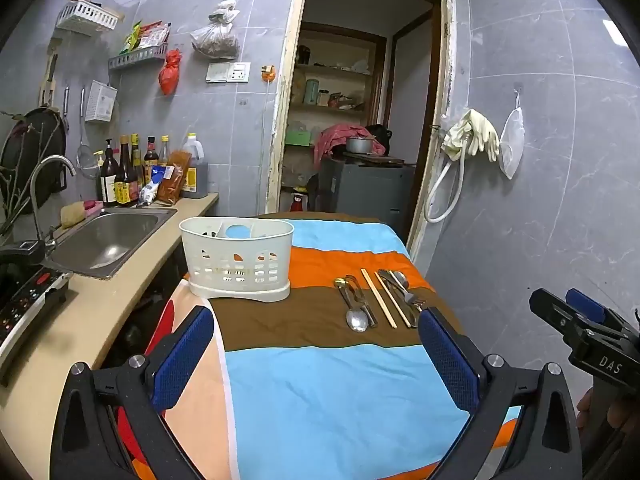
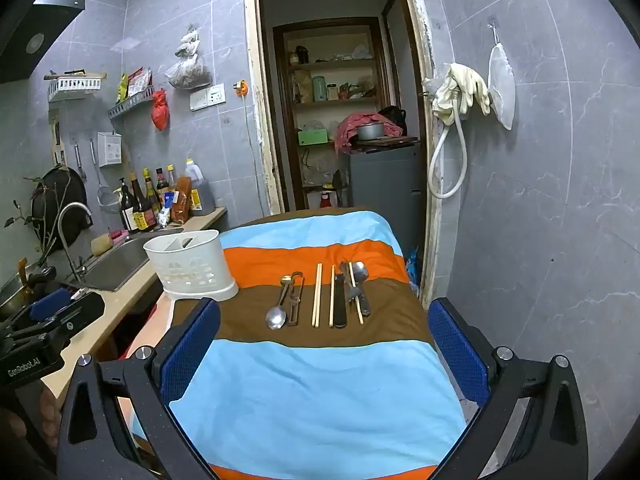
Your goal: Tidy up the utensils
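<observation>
Striped cloth (image 2: 320,392) nearest; white caddy (image 2: 188,268) divided, contents unclear; utensils (image 2: 320,296) beside.

Grey tiled walls (image 2: 540,200) framed an open doorway (image 2: 340,100); a steel sink (image 1: 108,240) sat beside the striped-cloth table (image 2: 312,392).

Both views were evenly lit by cool, soft indoor light, with faint shadows. Glare gleamed on the sink (image 1: 105,240) and wall tiles (image 1: 560,128). Fisheye bending curved the door frame (image 2: 420,120), and black vignette filled the corners. Focus stayed fairly sharp; the room beyond the doorway was dimmer.
</observation>
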A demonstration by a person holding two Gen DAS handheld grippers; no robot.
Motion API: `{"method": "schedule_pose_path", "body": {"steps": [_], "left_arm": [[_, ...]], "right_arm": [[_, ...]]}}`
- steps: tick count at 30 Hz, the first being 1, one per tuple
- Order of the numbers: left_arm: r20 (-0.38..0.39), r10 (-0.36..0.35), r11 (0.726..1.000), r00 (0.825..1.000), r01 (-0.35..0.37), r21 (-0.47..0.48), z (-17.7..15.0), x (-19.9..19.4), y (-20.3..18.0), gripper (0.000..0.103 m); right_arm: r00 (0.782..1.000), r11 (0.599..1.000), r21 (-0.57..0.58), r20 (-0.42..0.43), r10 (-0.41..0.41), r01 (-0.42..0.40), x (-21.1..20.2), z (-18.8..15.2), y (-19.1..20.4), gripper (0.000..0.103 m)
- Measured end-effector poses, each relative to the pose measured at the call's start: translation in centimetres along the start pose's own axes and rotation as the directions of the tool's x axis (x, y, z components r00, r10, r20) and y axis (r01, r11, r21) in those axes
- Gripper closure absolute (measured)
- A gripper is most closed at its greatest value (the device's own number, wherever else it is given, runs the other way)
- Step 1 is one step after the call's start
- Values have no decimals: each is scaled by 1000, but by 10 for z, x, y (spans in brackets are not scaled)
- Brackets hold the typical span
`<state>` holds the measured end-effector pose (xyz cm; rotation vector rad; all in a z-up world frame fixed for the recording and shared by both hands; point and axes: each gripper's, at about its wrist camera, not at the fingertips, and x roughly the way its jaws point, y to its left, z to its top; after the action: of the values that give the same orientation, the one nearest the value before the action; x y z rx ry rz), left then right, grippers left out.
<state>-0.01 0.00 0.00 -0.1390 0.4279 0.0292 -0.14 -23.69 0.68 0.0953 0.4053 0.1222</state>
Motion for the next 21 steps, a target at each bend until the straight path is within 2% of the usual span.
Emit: {"method": "schedule_pose_path", "body": {"steps": [21], "left_arm": [[-8, -5, 1000, 1000, 5, 11, 1, 4, -3, 0]], "right_arm": [[1000, 1000, -5, 3, -1, 1, 0, 0, 4, 1]]}}
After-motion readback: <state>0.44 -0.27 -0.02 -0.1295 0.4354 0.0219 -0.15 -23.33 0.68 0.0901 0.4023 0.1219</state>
